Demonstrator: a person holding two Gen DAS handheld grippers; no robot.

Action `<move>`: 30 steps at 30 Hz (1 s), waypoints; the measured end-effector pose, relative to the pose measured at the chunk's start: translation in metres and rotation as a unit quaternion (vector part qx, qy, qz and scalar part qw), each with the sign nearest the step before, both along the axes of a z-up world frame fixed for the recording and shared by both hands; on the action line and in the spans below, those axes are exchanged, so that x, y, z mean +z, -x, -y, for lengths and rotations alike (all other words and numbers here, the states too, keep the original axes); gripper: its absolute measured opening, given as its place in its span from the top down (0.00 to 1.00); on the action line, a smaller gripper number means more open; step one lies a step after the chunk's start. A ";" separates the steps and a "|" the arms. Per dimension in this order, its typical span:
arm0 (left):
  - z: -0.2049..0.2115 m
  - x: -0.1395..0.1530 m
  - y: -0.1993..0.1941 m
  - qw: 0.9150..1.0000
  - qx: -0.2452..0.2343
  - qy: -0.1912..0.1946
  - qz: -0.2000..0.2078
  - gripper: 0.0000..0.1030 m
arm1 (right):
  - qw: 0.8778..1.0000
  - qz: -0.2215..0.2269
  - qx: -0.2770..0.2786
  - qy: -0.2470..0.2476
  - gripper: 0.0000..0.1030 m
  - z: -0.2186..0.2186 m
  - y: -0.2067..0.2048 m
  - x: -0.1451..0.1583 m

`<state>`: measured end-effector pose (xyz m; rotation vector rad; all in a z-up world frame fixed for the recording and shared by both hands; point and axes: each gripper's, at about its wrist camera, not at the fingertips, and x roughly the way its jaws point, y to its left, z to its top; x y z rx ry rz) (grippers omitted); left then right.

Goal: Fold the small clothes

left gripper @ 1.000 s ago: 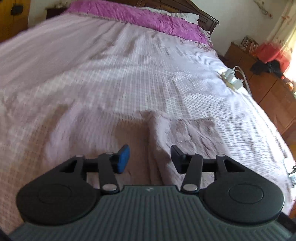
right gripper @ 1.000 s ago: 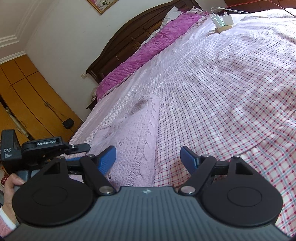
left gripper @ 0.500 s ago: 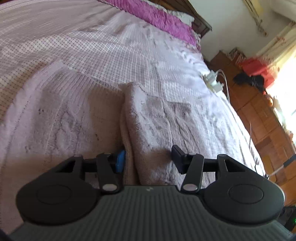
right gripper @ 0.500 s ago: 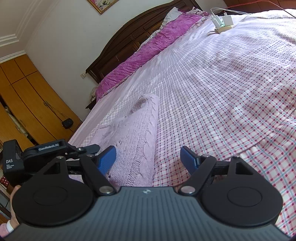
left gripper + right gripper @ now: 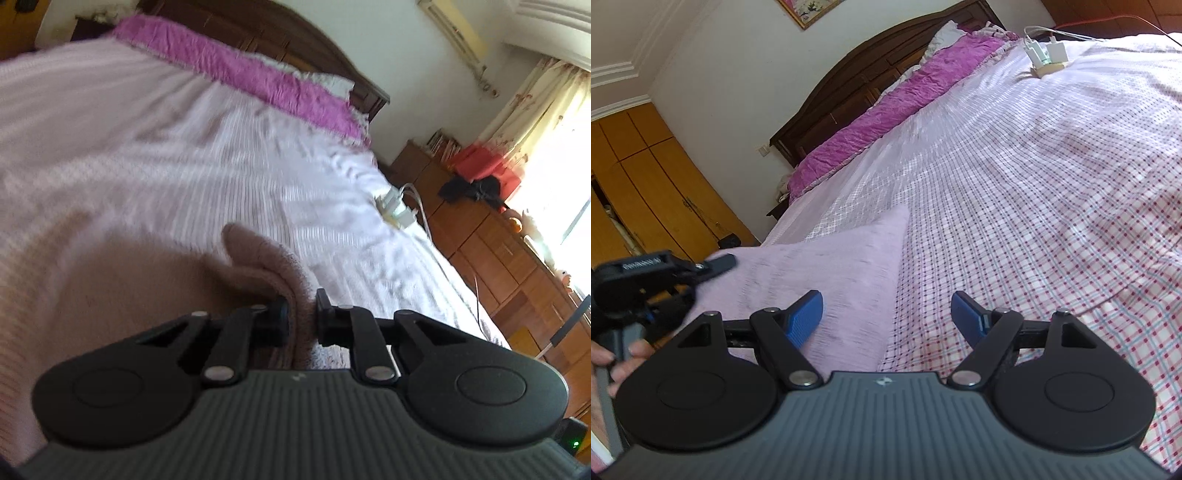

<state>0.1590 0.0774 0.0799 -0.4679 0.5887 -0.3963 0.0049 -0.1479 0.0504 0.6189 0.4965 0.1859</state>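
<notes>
While left claw (image 5: 301, 314) pinches the pink knit garment (image 5: 273, 266) fold | right claw (image 5: 886, 314) spread above garment's edge; only right view shows hand (image 5: 622, 356) at its left

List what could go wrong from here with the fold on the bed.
1. The left gripper pinches only a thin bunched edge of the pink knit garment; it may slip out mid-fold.
2. The right gripper is open and holds nothing, so the garment's far side is unanchored and may drag rather than fold.
3. The chargers and cables lie on the bedsheet; a wide sweep could snag them.
</notes>
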 end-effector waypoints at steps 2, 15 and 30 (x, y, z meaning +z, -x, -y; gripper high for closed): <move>-0.012 0.010 0.002 1.000 0.008 0.000 0.007 0.84 | 1.000 0.001 0.002 0.002 0.20 -0.002 0.000 0.001; -0.111 -0.032 -0.011 0.990 0.065 0.000 -0.123 0.80 | 0.999 -0.001 0.032 0.020 0.20 -0.026 -0.004 0.008; -0.105 -0.021 0.043 0.994 0.015 -0.016 -0.104 0.49 | 0.996 -0.009 0.079 0.034 0.20 -0.060 -0.013 0.013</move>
